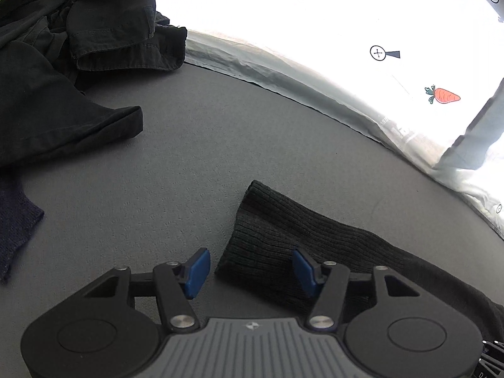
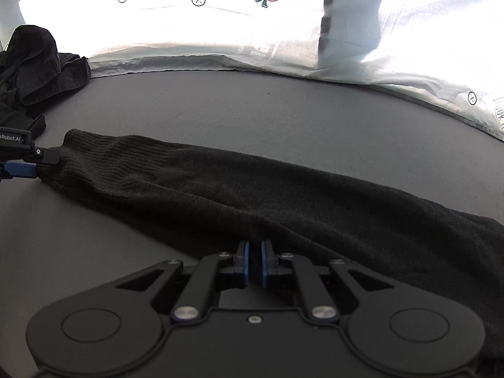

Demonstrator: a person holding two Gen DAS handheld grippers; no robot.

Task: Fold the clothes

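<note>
In the left wrist view, the left gripper (image 1: 250, 271) is standing about half open at the bottom centre of the frame, its blue pads (image 1: 197, 272) straddling the ribbed cuff (image 1: 252, 236) of a dark knit sleeve (image 1: 362, 252). One pad is sitting on the grey table (image 1: 220, 126) just left of the cuff and the other over the knit, neither pressing the cloth. The sleeve is running from the cuff toward the lower right of the frame. A heap of dark clothes (image 1: 63, 47) is lying at the upper left, well apart.

In the right wrist view, the right gripper (image 2: 255, 261) is sitting nearly closed at the bottom centre, its pads pinching the near edge of the sleeve (image 2: 283, 195). The sleeve's long axis is stretching across the frame, cuff (image 2: 104, 160) at the left, wider part at the lower right. The left gripper (image 2: 22, 163) is touching the cuff end at the left edge, so each hand is taking its own end.
</note>
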